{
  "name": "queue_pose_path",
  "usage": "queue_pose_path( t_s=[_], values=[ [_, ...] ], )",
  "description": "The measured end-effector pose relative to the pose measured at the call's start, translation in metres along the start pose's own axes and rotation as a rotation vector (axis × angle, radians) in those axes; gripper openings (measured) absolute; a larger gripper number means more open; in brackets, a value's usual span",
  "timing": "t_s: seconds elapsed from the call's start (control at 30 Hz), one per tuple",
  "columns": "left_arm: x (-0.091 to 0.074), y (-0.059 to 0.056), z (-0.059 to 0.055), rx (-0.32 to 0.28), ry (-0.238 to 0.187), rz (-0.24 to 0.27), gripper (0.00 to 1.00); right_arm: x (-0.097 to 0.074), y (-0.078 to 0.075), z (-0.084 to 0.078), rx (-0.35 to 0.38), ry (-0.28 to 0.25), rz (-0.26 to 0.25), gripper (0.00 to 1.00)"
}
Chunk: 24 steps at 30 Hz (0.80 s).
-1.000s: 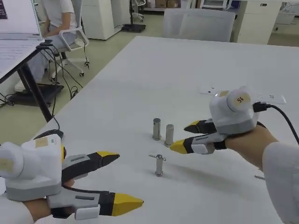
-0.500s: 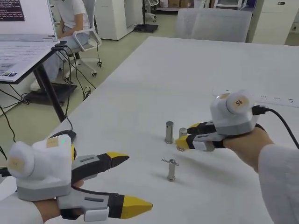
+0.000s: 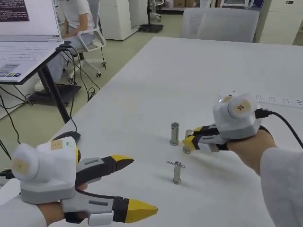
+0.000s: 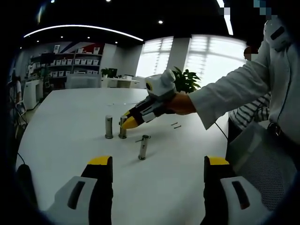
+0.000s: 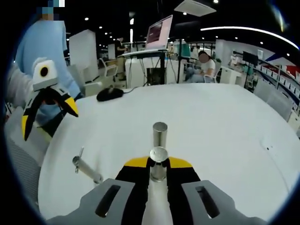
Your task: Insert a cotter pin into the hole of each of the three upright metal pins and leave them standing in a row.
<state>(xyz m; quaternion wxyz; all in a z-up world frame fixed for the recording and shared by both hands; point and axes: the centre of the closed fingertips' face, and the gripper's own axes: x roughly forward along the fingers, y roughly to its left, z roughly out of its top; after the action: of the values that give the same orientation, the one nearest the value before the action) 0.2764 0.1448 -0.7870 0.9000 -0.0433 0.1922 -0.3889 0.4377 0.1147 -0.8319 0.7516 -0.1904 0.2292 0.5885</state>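
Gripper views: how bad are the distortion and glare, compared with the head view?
Left gripper view: strong fisheye bending, the windows blown out white, the table evenly lit. Right gripper view: the same bending, the table's far edge curved, the pin between the jaws of the right gripper clear. Head view: lines straight, light soft and even, only faint shadows on the table.

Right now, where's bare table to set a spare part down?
Bare table beyond the far pin, up to the far edge; also between the left claw and the nearest pin. Crowded: right claw shut on the middle pin, neighbours close.
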Motion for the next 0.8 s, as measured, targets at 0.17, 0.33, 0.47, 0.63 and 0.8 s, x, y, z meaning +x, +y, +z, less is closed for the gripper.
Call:
queue_pose_path(
  t_s=[0.17, 0.33, 0.47, 0.63, 0.8],
  values=[
    [0.002, 0.0, 0.001, 0.005, 0.002, -0.005, 0.79, -0.003, -0.002, -0.002, 0.01, 0.004, -0.002, 0.14],
    [0.006, -0.003, 0.005, 0.009, -0.003, -0.012, 0.79, -0.013, 0.0, -0.009, 0.004, 0.018, 0.0, 0.13],
    [0.01, -0.007, 0.008, 0.015, -0.007, -0.02, 0.79, -0.024, 0.001, -0.012, 0.022, 0.008, -0.008, 0.13],
    [0.012, -0.01, 0.012, 0.025, -0.008, -0.032, 0.79, -0.042, 0.0, -0.016, 0.045, 0.0, -0.031, 0.13],
    [0.016, -0.017, 0.015, 0.038, -0.01, -0.048, 0.78, -0.06, 0.004, -0.026, 0.054, 0.007, -0.048, 0.13]
  ],
)
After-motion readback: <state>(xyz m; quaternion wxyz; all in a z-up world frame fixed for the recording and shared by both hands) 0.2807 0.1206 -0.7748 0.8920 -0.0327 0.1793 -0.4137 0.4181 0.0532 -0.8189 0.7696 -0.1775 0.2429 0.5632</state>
